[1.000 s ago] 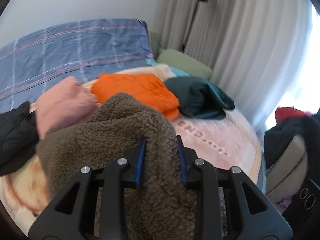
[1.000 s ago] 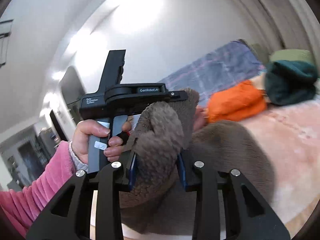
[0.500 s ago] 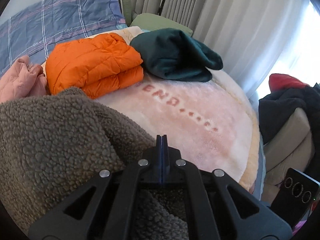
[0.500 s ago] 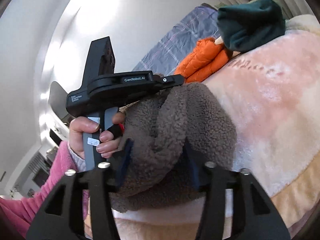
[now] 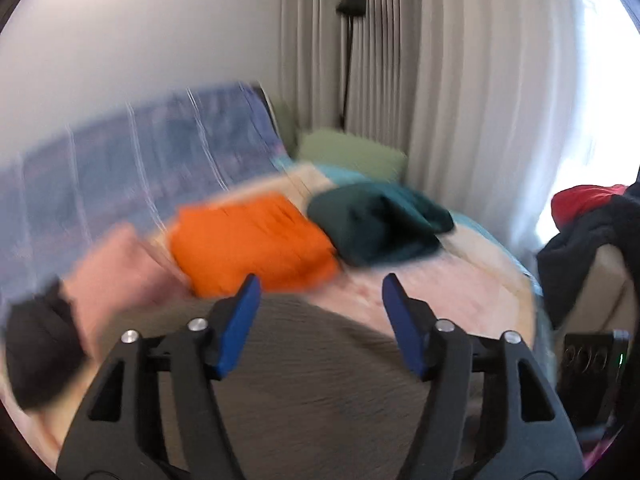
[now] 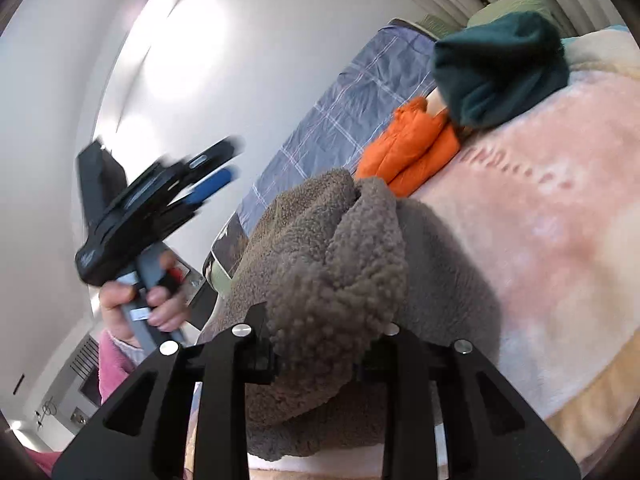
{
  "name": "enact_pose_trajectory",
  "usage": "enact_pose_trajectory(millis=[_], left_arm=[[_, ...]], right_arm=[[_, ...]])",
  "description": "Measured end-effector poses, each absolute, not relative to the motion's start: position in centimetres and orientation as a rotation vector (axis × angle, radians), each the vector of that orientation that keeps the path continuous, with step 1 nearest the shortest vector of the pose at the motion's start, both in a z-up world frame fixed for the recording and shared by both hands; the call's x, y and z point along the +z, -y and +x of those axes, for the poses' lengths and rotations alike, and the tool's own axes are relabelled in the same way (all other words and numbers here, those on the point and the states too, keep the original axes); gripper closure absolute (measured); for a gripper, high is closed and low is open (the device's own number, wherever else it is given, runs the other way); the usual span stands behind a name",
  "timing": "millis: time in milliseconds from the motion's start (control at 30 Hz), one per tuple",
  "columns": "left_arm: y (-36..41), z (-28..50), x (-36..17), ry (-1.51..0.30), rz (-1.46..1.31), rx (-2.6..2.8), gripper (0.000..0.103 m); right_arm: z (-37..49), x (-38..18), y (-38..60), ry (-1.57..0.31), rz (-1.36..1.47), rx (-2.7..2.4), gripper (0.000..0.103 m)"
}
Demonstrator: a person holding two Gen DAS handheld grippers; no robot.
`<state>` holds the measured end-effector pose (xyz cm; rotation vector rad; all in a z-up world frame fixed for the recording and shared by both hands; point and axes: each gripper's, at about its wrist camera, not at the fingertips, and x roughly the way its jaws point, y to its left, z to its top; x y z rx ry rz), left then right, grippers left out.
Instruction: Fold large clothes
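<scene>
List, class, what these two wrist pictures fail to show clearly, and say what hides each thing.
- Left wrist view: motion blur smears the orange jacket and pink garment.
- Right wrist view: the brown fleece covers the right hand-held gripper fingertips; its grip cannot be read.
- Right wrist view: the left hand-held gripper is blurred.

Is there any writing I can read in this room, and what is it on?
"END", then dots: red letters on the pink blanket.
Marking on the left gripper body: motion-blurred, unreadable.
White sticker on its handle: too small to read.
Left wrist view: too blurred to show any text.
</scene>
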<state>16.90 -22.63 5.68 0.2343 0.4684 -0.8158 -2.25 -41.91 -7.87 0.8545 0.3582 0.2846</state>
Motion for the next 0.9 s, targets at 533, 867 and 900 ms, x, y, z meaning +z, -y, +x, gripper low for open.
enact_pose_trajectory(millis=[533, 867, 900], left_arm=[[25.5, 22.0, -6.4, -0.784, 0.524, -0.679, 0.035], [26.4, 22.3, -7.0, -0.803, 0.541, -0.677, 0.034], [26.3, 22.3, -7.0, -0.799, 0.536, -0.678, 0.034]], right_arm=[[-5.0, -10.3, 41.6, -0.447, 0.651, 0.053, 0.035], [-3.7, -5.9, 41.3, -0.345, 0.529, 0.120, 0.074], [-2.7, -6.4, 41.2, -0.387, 0.523, 0.103, 0.074]])
